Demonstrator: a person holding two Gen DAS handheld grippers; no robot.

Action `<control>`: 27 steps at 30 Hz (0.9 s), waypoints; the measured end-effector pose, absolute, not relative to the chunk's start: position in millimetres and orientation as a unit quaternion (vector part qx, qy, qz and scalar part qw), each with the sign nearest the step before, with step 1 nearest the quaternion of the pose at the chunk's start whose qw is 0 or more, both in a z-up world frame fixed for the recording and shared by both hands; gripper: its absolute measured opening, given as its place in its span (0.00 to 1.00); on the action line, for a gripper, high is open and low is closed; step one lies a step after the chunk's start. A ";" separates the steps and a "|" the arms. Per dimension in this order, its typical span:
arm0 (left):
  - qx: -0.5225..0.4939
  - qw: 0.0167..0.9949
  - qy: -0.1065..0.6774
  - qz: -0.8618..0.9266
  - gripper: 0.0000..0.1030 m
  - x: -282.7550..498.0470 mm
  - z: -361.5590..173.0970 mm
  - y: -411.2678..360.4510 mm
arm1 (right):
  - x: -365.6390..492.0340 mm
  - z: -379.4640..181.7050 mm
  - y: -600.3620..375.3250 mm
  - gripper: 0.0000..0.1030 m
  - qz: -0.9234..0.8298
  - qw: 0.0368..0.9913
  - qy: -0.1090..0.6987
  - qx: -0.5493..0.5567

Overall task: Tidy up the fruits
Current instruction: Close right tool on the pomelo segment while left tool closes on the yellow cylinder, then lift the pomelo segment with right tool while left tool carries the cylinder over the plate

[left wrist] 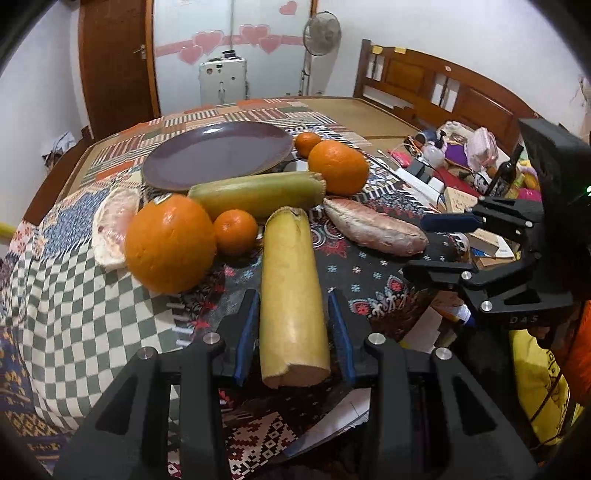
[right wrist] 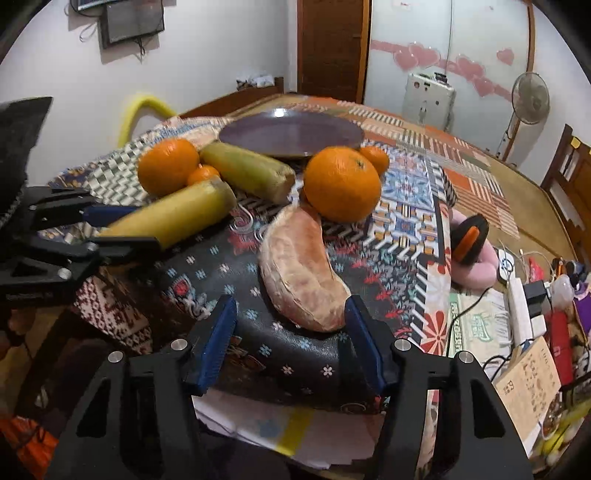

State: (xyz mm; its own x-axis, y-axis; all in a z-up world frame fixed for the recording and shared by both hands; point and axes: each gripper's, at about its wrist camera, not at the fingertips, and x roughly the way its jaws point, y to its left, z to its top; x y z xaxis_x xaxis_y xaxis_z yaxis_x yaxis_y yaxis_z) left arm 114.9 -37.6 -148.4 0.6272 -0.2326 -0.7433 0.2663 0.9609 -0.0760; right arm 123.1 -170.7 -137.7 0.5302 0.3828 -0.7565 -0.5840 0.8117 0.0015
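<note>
A yellow cane stalk (left wrist: 291,295) lies on the patterned cloth, with my left gripper (left wrist: 293,321) shut on its near end; the same grip shows in the right wrist view (right wrist: 118,229). A peeled pomelo segment (right wrist: 303,269) lies in front of my right gripper (right wrist: 290,306). Its near end sits between the open blue pads, close against the right one. Behind are a green cane stalk (left wrist: 258,194), two big oranges (left wrist: 170,243) (left wrist: 338,166), two small mandarins (left wrist: 235,232) (left wrist: 307,143), another pomelo segment (left wrist: 114,225) and a bare purple plate (left wrist: 218,153).
The cloth-covered table drops off just under both grippers. To the right a lower surface holds clutter: a dark bottle (left wrist: 508,173), a power strip (right wrist: 517,306), boxes and a pink cushion (right wrist: 476,273). A fan (left wrist: 321,33) and a wooden bed frame (left wrist: 443,85) stand behind.
</note>
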 end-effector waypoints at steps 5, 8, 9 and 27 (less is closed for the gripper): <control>0.022 0.886 0.435 -0.158 0.37 135.0 -151.8 -43.6 | 136.3 -139.0 -160.6 0.56 0.283 0.864 0.396 -0.130; 0.027 0.880 0.445 -0.163 0.37 146.0 -154.0 -47.0 | 143.4 -143.6 -152.2 0.56 0.285 0.861 0.398 -0.140; 0.025 0.878 0.449 -0.165 0.37 149.8 -154.7 -47.2 | 145.0 -144.8 -150.7 0.56 0.286 0.859 0.400 -0.142; -0.011 0.886 0.435 -0.158 0.35 149.3 -143.5 -31.0 | 141.2 -136.4 -151.6 0.40 0.288 0.872 0.377 -0.118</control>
